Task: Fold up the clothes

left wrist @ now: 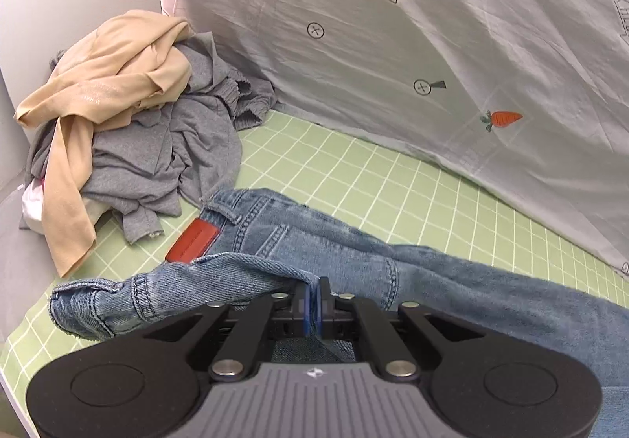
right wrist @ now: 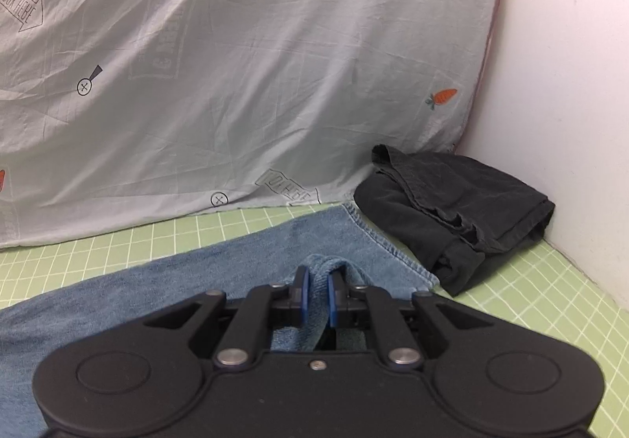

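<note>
A pair of blue jeans (left wrist: 354,249) lies across the green checked sheet (left wrist: 354,170), waistband with a red patch (left wrist: 192,241) toward the left. My left gripper (left wrist: 313,300) is shut on a fold of denim near the waistband. In the right wrist view, the leg end of the jeans (right wrist: 236,265) lies flat, and my right gripper (right wrist: 317,296) is shut on a bunched fold of the leg hem.
A heap of grey and beige clothes (left wrist: 129,123) sits at the left against the white wall. A folded black garment (right wrist: 456,210) lies in the right corner. A grey carrot-print cloth (right wrist: 236,64) rises behind the sheet (right wrist: 530,300).
</note>
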Available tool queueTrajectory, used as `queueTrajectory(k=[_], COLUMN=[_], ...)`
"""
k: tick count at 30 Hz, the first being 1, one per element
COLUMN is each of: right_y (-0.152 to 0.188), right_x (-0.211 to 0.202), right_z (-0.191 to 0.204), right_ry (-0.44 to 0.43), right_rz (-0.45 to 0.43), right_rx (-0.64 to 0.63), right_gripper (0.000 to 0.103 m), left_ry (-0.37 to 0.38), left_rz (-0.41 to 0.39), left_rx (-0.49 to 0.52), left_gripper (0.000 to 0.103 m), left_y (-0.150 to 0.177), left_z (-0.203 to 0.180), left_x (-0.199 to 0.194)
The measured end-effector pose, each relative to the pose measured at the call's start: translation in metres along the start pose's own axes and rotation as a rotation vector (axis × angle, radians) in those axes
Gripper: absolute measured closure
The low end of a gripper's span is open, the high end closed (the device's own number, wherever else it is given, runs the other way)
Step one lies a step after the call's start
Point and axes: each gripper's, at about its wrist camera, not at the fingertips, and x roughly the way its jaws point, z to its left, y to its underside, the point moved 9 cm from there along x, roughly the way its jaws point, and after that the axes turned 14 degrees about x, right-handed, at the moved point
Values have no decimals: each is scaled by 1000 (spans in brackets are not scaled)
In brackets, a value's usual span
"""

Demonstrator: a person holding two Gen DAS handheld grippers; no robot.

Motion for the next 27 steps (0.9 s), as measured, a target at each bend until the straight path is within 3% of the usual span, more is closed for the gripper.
queueTrajectory(k=[2, 4, 7, 10, 15, 17, 19, 21, 22, 23, 24, 27], right_y=[-22, -20, -14, 17, 17, 13, 11, 9, 8, 7, 6, 21], right_x=[14, 43, 87, 132, 180, 199, 188, 175, 168, 161, 155, 126], right_z=[17, 34, 58, 65, 74, 81, 80, 78, 77, 75, 74, 53], right_ry=[-17, -16, -11, 22, 22, -5, -17, -27, -32, -37, -43, 1], right_rz=[-33, -6, 43, 158, 225, 246, 217, 182, 165, 148, 130, 109], right_rx=[-39, -73, -124, -148, -97, -51, -16, 18, 35, 52, 69, 36], right_gripper=[93, 93, 93, 93, 90, 88, 76, 49, 42, 28, 18, 17], left_ry=[-2, -12, -52, -46, -57, -69, -81, -86, -75, -61, -47, 22], left_rz=[-22, -31, 24, 123, 117, 100, 82, 58, 33, 17, 15, 76], left_rx=[6, 24, 65, 30, 17, 24, 31, 37, 40, 44, 48, 86], left_gripper=[100, 100, 100, 100, 95, 87, 80, 58, 43, 35, 34, 31], left_y=[-24, -44, -47, -31, -37, -40, -44, -47, -47, -45, -41, -18], left_z=[-5, -13, -30, -36, -31, -36, -41, -47, -53, -59, -66, -93], left_x=[11, 29, 80, 121, 144, 143, 141, 137, 130, 122, 116, 105])
